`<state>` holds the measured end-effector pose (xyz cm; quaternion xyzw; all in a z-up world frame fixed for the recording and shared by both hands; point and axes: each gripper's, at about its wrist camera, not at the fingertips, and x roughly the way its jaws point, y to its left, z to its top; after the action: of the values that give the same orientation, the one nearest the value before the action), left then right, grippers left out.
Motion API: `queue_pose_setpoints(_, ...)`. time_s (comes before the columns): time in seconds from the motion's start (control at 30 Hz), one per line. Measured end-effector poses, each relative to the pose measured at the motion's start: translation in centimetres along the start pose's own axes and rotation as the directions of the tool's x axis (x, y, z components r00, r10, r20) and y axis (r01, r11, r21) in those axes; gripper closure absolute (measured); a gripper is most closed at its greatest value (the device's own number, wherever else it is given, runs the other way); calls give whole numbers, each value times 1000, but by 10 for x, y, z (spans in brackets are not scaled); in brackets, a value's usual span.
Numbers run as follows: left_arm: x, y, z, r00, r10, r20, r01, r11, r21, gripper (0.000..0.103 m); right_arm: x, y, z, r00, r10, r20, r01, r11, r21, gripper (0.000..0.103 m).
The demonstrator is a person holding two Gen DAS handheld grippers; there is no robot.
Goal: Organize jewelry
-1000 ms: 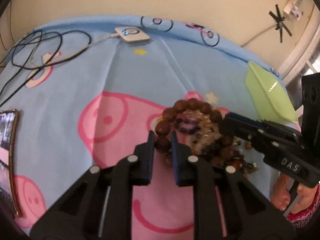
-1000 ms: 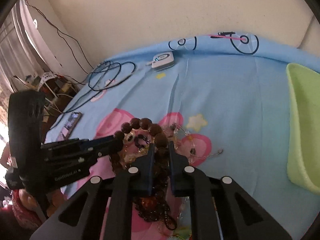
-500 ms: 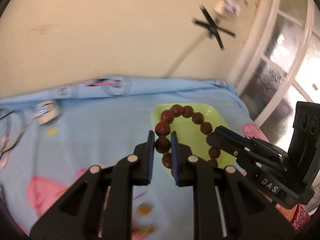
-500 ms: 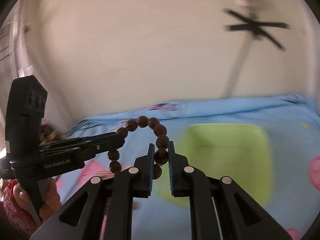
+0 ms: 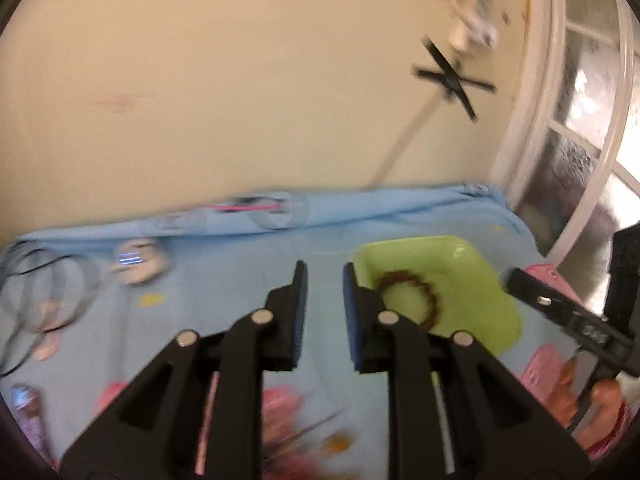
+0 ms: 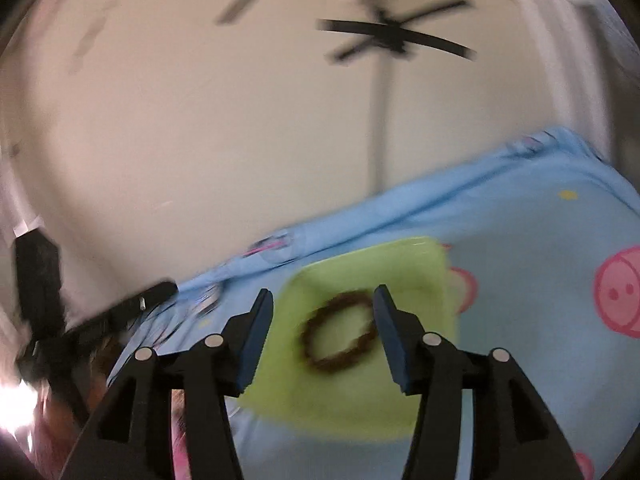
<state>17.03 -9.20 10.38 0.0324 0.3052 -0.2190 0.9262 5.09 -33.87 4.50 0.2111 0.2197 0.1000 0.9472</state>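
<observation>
Brown bead bracelet (image 6: 340,332) lies in the green tray (image 6: 404,264). Both hand-held grippers, left (image 5: 323,308) and right (image 6: 322,334), are opening, empty. Blurred pieces remaining on the bed (image 5: 224,276) look unsorted.

A plain cream wall (image 5: 240,92) fills the back of the room, with black tape crosses (image 5: 452,76) fixing a pale cable (image 5: 404,144) that runs down it. A light-blue cartoon-print sheet (image 5: 224,276) covers the surface below. At the right stands a white-framed window (image 5: 580,128) with frosted, brightly lit panes.
</observation>
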Motion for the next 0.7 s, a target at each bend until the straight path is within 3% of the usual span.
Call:
queue_pose_setpoints(0.1,-33,51,-32,996,76,-42,-78,996,-49,81,-2,29,-31,987,113,-113,-118,992,-38,75)
queue_pose_setpoints(0.23,-52,89,-86,987,70,-146,-92,985,-145,81,15,58,-67,963,136,-234,-152,987,-52,77)
queue_pose_setpoints(0.43,-42,90,-146,969,-21,-246,-22,986,-167,81,42,89,-98,927,148,-345,-170,985,-33,95)
queue_pose_setpoints(0.67,-23,83,-168,966,-24,-259,-16,989,-149,81,64,111,-87,919,96,-383,-143,985,-97,96)
queue_pose_setpoints(0.7,-24,82,-170,973,-14,-232,-20,989,-143,81,72,117,-82,916,78,-392,-133,984,-115,96)
